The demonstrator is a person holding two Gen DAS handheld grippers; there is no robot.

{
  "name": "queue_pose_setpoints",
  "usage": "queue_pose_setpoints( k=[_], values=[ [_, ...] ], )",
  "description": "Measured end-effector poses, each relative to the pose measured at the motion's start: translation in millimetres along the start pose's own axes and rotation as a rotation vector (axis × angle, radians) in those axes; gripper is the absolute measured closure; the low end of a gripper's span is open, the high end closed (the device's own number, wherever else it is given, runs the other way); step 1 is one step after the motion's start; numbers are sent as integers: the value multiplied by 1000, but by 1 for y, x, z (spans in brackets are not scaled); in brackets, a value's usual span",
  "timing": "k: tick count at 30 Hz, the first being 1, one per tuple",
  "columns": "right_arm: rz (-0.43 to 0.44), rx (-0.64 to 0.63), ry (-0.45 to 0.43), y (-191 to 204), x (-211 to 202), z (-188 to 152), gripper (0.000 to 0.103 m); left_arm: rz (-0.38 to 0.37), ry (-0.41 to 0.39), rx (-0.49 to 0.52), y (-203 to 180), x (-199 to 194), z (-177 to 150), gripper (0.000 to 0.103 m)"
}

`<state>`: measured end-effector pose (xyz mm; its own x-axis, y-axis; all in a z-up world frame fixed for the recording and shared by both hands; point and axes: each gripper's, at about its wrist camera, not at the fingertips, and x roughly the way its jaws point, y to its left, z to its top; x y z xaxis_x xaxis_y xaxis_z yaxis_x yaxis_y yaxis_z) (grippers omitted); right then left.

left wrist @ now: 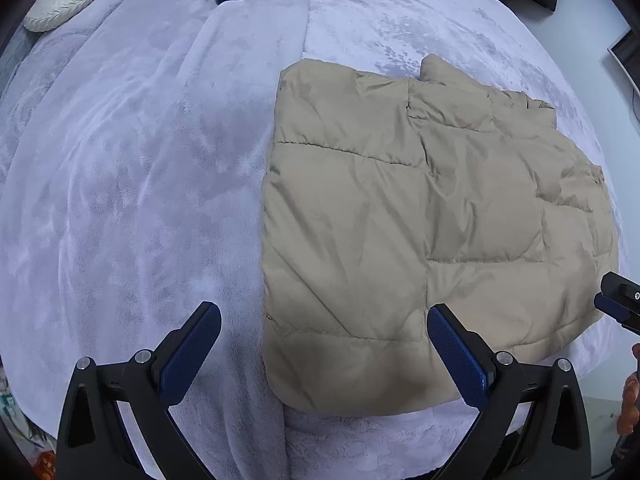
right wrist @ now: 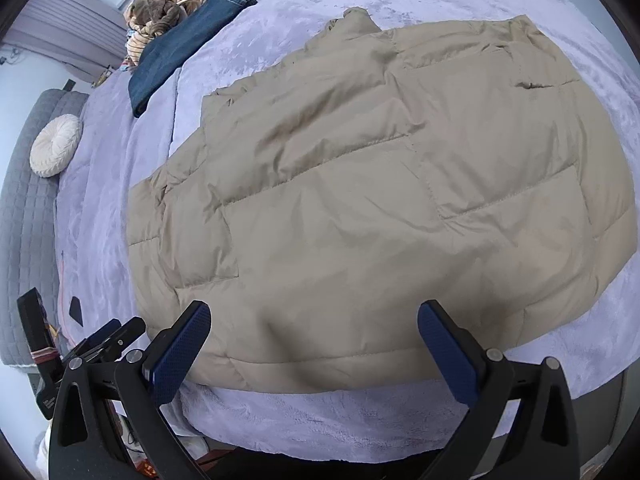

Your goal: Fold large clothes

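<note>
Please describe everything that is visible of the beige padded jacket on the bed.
The beige padded jacket is a quilted puffer of smooth, slightly shiny fabric, stitched into big panels. It lies flat and folded on the lilac fleece blanket, its hem near the bed edge. A small dark slit shows on one panel. Nothing grips it.

Tan puffer jacket (right wrist: 380, 200) lies flat on the lavender blanket (right wrist: 360, 420); right gripper (right wrist: 314, 354) gapes empty at six o'clock; jeans (right wrist: 188, 40) at eleven.

Home bedroom, a wide bed (right wrist: 360, 420) under a lilac plush blanket; round cream cushion (right wrist: 56, 151) by the bed's grey quilted headboard (right wrist: 24, 240), folded jeans (right wrist: 188, 44) and heaped clothes (right wrist: 168, 8) at the bed's far edge
</note>
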<state>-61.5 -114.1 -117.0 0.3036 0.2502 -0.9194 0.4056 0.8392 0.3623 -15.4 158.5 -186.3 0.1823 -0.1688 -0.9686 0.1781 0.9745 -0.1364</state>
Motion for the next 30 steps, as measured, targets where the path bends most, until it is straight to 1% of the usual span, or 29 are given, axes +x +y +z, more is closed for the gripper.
queue_pose_setpoints(
  k=[3, 9, 12, 14, 16, 18, 19, 21, 23, 25, 28, 29, 30],
  values=[
    [-10, -1, 41, 0, 6, -2, 0, -60, 18, -11, 4, 7, 1, 0],
    [-2, -11, 78, 0, 21, 10, 0, -150, 0, -58, 21, 13, 12, 0],
    [1, -15, 95, 3, 30, 18, 0, -233, -5, -98, 37, 19, 22, 0],
    [-6, -19, 106, 5, 37, 21, 0, -261, 6, -94, 43, 26, 28, 0],
    [-17, -25, 118, 6, 44, 23, 0, -287, 18, -64, 46, 37, 33, 0],
    [-29, -33, 128, 7, 51, 25, 0, -351, 33, -30, 51, 50, 43, 0],
    [-33, -38, 132, 8, 53, 25, 0, -385, 41, -28, 54, 56, 47, 0],
    [-40, -49, 135, 8, 58, 25, 0, -495, 82, -58, 62, 76, 58, 0],
    [-43, -53, 136, 7, 61, 26, 0, -567, 119, -82, 65, 95, 66, 0],
    [-43, -51, 134, 7, 64, 26, 0, -610, 131, -62, 60, 105, 72, 0],
    [-45, -55, 133, 6, 66, 27, 0, -639, 139, -20, 51, 112, 79, 0],
    [-46, -57, 131, 7, 67, 27, 0, -669, 140, -19, 50, 111, 82, 0],
    [-47, -57, 131, 7, 69, 27, 0, -722, 144, -19, 48, 110, 84, 0]
  ],
)
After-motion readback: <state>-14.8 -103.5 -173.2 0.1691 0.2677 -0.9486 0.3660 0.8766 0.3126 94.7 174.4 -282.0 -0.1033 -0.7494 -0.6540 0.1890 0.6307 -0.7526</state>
